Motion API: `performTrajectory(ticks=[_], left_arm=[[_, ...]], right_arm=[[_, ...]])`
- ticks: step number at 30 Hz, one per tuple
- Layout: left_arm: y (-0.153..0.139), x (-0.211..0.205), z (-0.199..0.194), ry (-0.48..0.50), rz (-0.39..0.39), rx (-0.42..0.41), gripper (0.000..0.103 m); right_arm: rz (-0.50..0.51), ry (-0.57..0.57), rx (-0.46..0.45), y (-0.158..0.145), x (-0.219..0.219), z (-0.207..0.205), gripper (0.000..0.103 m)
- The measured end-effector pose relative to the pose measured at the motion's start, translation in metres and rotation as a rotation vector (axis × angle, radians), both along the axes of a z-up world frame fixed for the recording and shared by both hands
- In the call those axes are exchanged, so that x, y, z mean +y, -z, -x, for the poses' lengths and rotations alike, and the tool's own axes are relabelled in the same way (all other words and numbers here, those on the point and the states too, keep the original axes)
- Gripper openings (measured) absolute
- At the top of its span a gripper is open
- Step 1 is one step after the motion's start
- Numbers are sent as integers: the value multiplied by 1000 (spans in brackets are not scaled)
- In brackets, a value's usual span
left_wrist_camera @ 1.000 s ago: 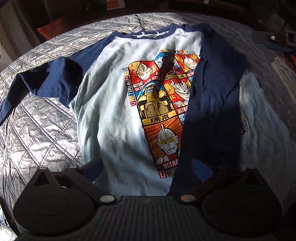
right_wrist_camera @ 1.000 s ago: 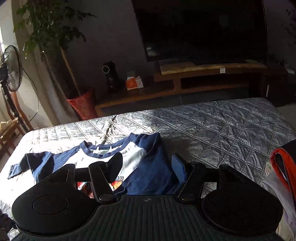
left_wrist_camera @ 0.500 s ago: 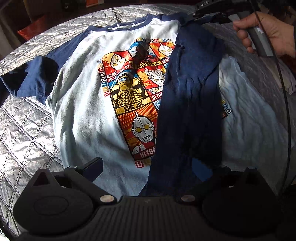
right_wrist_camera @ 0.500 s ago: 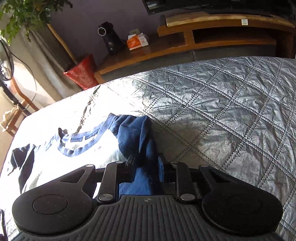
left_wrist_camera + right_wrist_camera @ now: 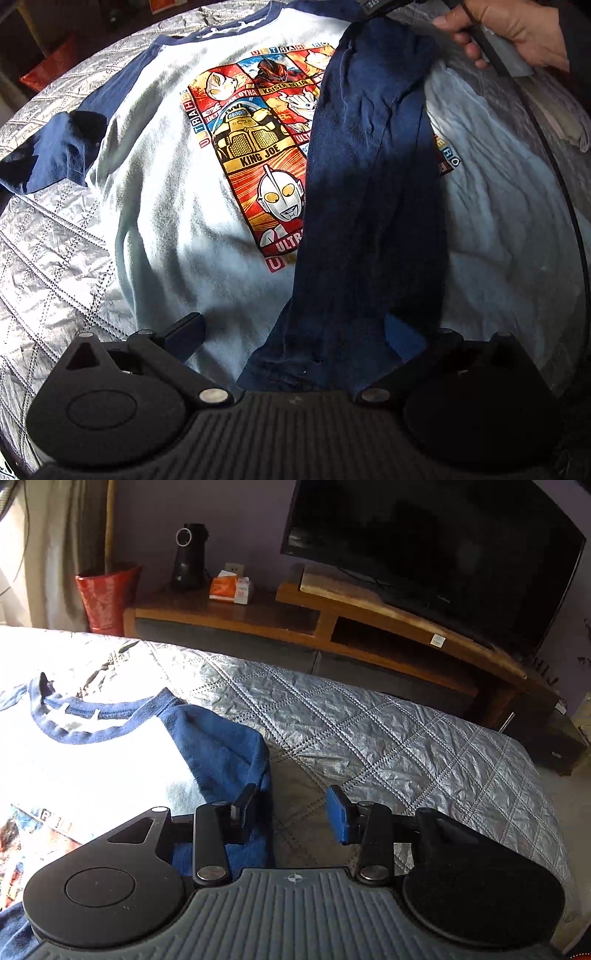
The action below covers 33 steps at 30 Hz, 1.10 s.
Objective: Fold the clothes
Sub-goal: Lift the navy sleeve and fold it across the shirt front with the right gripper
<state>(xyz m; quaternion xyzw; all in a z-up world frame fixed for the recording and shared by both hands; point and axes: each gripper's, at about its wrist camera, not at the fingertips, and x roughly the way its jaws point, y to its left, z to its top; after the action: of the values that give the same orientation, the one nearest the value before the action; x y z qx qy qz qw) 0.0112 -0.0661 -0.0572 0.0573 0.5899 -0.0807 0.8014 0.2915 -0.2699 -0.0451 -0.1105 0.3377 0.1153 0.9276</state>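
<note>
Shirt (image 5: 166,192): white body, navy sleeves, cartoon print; lies flat, front up, on the bed.
Right sleeve (image 5: 369,177): folded in over the chest, covering part of the print.
Left gripper (image 5: 295,332): jaws wide, sleeve end between them, pads not pressing.
Right gripper (image 5: 291,812): jaws just been opening, standing apart at the shoulder fold; nothing held.
Hand (image 5: 517,33): grips the right tool's handle.
Bed (image 5: 406,746): silver quilted cover.
TV (image 5: 443,546): on a wooden stand beyond the bed.
</note>
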Motion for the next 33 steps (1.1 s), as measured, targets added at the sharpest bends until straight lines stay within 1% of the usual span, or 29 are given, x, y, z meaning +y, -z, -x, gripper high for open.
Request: performTrajectory(ticks=[1, 2, 3, 4, 5, 6, 8, 9, 10, 12, 13, 14, 17, 18, 19, 20, 22, 23, 24, 25, 26, 27, 28, 29, 30, 31, 32, 33], left_arm=[[0, 1, 0, -6, 5, 2, 103], [-1, 1, 0, -6, 6, 1, 102], [-1, 2, 1, -5, 5, -1, 102], [-2, 3, 2, -5, 5, -3, 102], [-3, 3, 2, -6, 6, -5, 102], [-3, 4, 1, -5, 3, -7, 102], [-2, 3, 1, 2, -8, -9, 102], [-2, 2, 2, 8, -15, -9, 103], [0, 1, 2, 12, -22, -9, 103], [0, 2, 2, 15, -19, -7, 103], [0, 4, 2, 13, -14, -2, 103], [0, 5, 3, 11, -11, 1, 103], [-1, 2, 5, 23, -26, -3, 103], [-1, 1, 5, 30, -34, -6, 103], [-1, -1, 5, 35, -39, -9, 103], [-1, -1, 5, 37, -39, -9, 103], [0, 0, 4, 33, -32, -7, 103], [0, 1, 3, 31, -27, -5, 103], [0, 1, 2, 30, -25, -5, 103], [0, 0, 1, 30, -25, -5, 103], [0, 0, 2, 33, -26, -6, 103], [0, 0, 3, 35, -28, -8, 103], [0, 0, 3, 39, -29, -11, 103], [0, 0, 3, 40, -27, -12, 103], [0, 1, 3, 40, -24, -12, 103], [0, 1, 3, 41, -23, -11, 103], [0, 1, 3, 41, -22, -10, 103], [0, 2, 3, 41, -21, -8, 103]], right_arm=[[-28, 0, -19, -4, -6, 10, 47], [-36, -28, -30, -6, -9, 21, 47], [-43, -55, -42, -8, -13, 32, 42], [-31, -93, -41, -7, -12, 42, 39], [-4, -140, -30, -3, -8, 50, 33], [13, -156, -6, 3, -7, 51, 29], [28, -137, 64, 15, -7, 44, 27], [22, -101, 94, 19, -11, 38, 27], [-1, -34, 104, 18, -20, 32, 28], [-37, 102, 96, 14, -40, 24, 33], [-34, 136, 82, 12, -46, 23, 33], [-42, 129, 62, 8, -48, 24, 33], [-89, 44, 5, -4, -42, 25, 33], [-91, 15, 23, -4, -34, 21, 33], [-89, -11, 66, 0, -25, 15, 33], [-86, -36, 110, 3, -16, 9, 31], [-53, -58, 191, 14, -1, -5, 31], [-29, -53, 197, 18, 4, -11, 31], [0, -38, 176, 20, 7, -16, 32], [28, -24, 154, 22, 10, -22, 36], [56, -9, 132, 24, 14, -27, 52], [84, 15, 115, 25, 16, -33, 61], [96, 47, 90, 23, 14, -36, 61], [93, 78, 57, 18, 11, -37, 49], [89, 110, 24, 13, 9, -38, 40], [55, 124, 0, 7, 4, -35, 39], [1, 115, -5, 1, -1, -28, 38], [-38, 93, -3, -4, -4, -18, 34]])
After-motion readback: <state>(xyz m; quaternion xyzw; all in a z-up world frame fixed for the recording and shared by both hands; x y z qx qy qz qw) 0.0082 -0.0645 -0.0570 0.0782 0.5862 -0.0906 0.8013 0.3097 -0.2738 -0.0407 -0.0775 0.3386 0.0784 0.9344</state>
